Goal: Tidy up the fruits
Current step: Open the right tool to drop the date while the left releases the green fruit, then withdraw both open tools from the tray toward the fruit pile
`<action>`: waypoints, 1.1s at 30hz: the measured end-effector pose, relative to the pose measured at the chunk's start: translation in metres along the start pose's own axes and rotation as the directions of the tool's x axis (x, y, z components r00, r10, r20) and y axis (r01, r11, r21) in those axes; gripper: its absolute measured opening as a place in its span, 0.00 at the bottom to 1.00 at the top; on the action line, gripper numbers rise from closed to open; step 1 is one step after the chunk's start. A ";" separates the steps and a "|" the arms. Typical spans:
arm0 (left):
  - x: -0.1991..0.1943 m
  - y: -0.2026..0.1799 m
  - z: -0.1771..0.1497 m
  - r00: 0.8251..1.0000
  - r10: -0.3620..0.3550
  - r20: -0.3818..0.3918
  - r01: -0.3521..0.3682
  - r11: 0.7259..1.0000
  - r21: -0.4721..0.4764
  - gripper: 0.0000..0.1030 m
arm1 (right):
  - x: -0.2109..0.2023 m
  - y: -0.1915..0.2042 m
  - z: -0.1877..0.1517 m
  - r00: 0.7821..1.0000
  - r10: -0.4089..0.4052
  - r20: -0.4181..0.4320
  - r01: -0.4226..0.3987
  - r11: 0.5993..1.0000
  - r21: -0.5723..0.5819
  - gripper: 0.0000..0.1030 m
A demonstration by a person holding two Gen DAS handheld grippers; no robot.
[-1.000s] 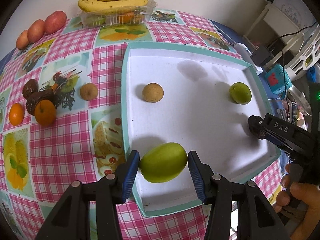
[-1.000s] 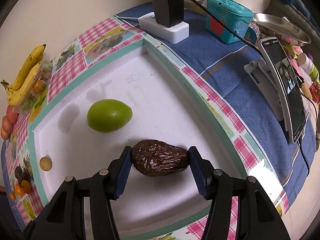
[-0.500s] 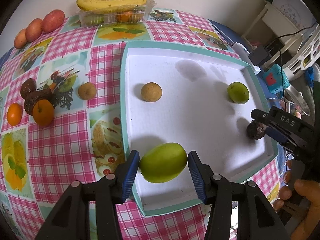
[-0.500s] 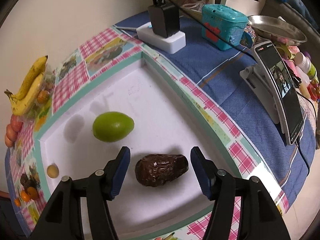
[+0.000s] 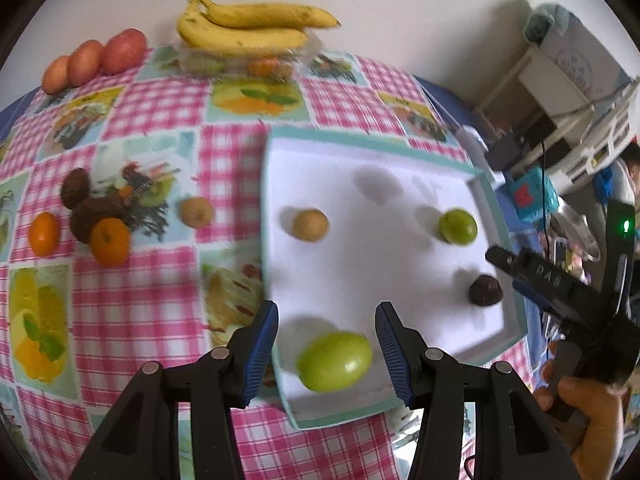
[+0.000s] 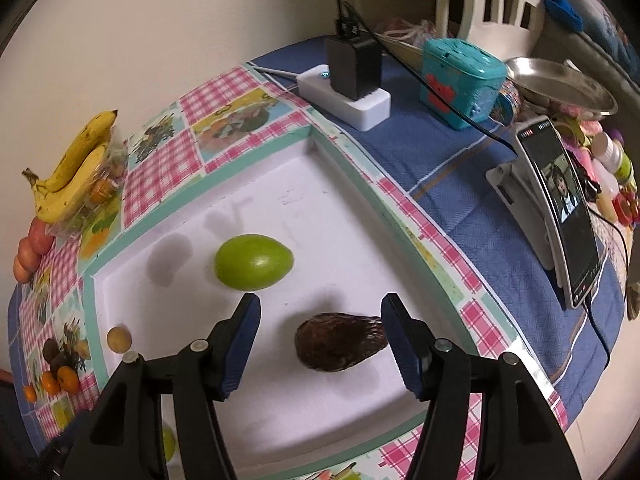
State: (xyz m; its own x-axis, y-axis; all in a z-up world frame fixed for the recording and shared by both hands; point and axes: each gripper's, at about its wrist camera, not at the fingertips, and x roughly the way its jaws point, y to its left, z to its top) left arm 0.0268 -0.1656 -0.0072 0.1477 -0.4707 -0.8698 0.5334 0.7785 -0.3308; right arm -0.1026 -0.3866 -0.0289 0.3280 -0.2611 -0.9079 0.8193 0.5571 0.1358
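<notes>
Left claw (image 5: 326, 338) with blue-padded fingers spread apart, straddling a large green oval fruit (image 5: 335, 361) that lies free at the near edge of the shallow white tray with teal rim (image 5: 276, 138). Right claw (image 6: 320, 330) likewise spread, its pads clear of the dark brown wrinkled fruit (image 6: 340, 342) resting near the tray's right wall. Also in the tray: 1 small green round fruit (image 5: 458, 226) at far right and 1 tan round fruit (image 5: 310, 225) at left. On the pink checked worktop (image 5: 160, 300) left of the tray: 2 oranges (image 5: 110, 241), dark fruits, 1 tan fruit; at the far edge, 2 yellow bananas (image 5: 248, 26).
</notes>
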 end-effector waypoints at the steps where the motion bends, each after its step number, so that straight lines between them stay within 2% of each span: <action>1: -0.004 0.005 0.001 1.000 0.011 0.012 -0.011 1.000 -0.013 0.53 | -0.001 0.001 0.000 1.000 0.002 0.001 -0.002 1.000 -0.008 0.62; 4: -0.011 0.019 0.006 0.996 0.082 0.042 -0.080 0.996 -0.051 0.53 | -0.005 0.011 -0.001 1.000 0.011 0.008 -0.011 0.999 -0.048 0.62; 7: -0.017 0.037 0.008 0.981 0.180 0.066 -0.173 0.980 -0.097 0.53 | -0.009 0.021 -0.003 1.000 0.020 0.016 -0.019 0.996 -0.084 0.62; 11: -0.028 0.065 0.010 0.969 0.235 0.080 -0.219 0.961 -0.166 0.53 | -0.012 0.035 -0.006 0.999 0.047 0.014 -0.044 0.991 -0.127 0.62; 17: -0.040 0.097 0.010 0.955 0.281 0.097 -0.250 0.936 -0.246 0.53 | -0.018 0.057 -0.013 0.998 0.062 0.016 -0.058 0.979 -0.196 0.62; 21: -0.042 0.106 0.010 0.955 0.282 0.091 -0.248 0.929 -0.276 0.53 | -0.019 0.068 -0.017 0.997 0.071 0.012 -0.067 0.971 -0.230 0.62; 28: -0.035 0.109 0.008 0.955 0.292 0.057 -0.268 0.928 -0.259 0.53 | -0.016 0.076 -0.021 0.998 0.065 -0.003 -0.063 0.965 -0.254 0.62; 31: -0.031 0.107 0.007 0.947 0.317 0.046 -0.297 0.922 -0.248 0.72 | -0.013 0.077 -0.021 0.998 0.059 -0.012 -0.060 0.964 -0.260 0.64; 33: -0.029 0.107 0.007 0.943 0.331 0.038 -0.313 0.919 -0.240 0.73 | -0.010 0.077 -0.022 0.999 0.046 -0.016 -0.049 0.963 -0.264 0.68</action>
State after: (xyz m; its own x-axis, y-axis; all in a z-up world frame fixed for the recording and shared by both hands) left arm 0.0856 -0.0714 -0.0149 0.3471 -0.2019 -0.9158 0.2439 0.9624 -0.1198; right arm -0.0530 -0.3237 -0.0176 0.3580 -0.2221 -0.9069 0.6491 0.7574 0.0708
